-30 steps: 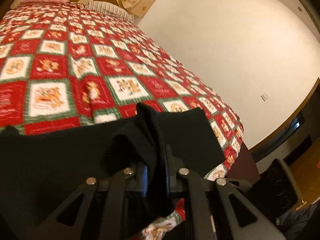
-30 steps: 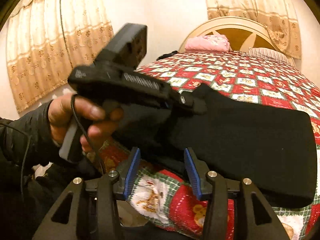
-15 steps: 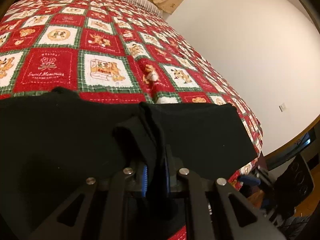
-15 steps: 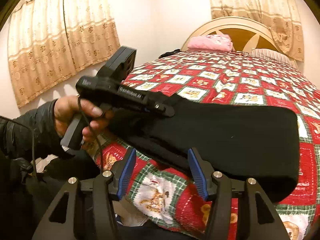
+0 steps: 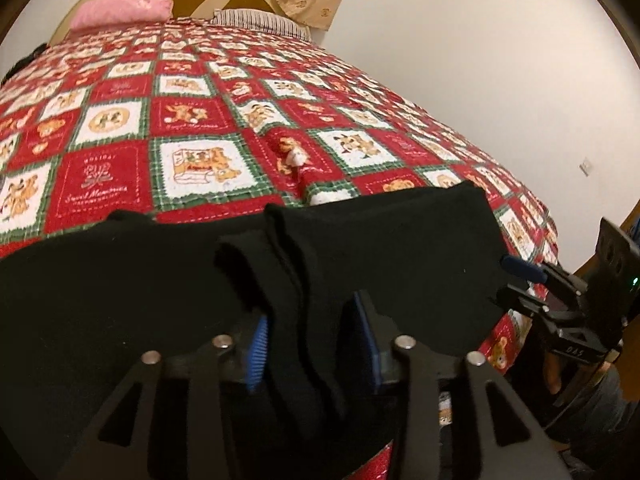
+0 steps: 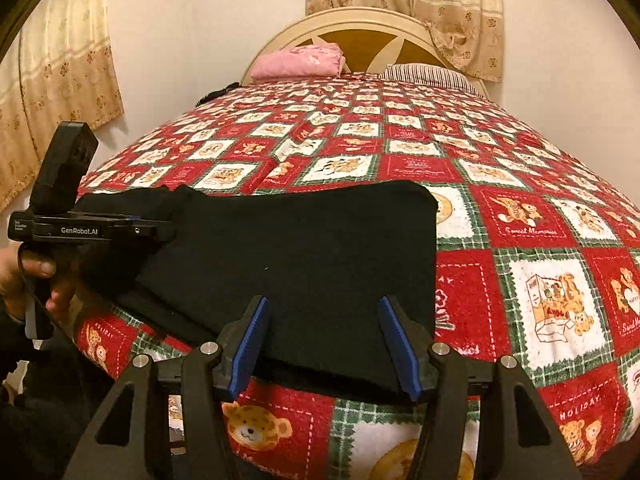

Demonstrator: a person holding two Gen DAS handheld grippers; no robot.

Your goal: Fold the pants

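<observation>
The bed (image 6: 520, 184) carries black folded pants (image 6: 304, 248) lying just ahead of the right jaws. A pink pillow (image 6: 298, 62) and a striped pillow (image 6: 428, 74) lie far beyond them.

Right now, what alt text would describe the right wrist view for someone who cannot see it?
Folded black pants lie on a red checked bedspread, with the open right claw just before their near edge. At left, a hand holds the left claw at the pants' far end.

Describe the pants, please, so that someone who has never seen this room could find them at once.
Start at the bed, covered by a red, white and green checked quilt with bear pictures. At its near edge, opposite the headboard, lie the pants, folded into a flat slab. They are the only plain black cloth on the patterned quilt; the pink bundle sits far off by the headboard.
</observation>
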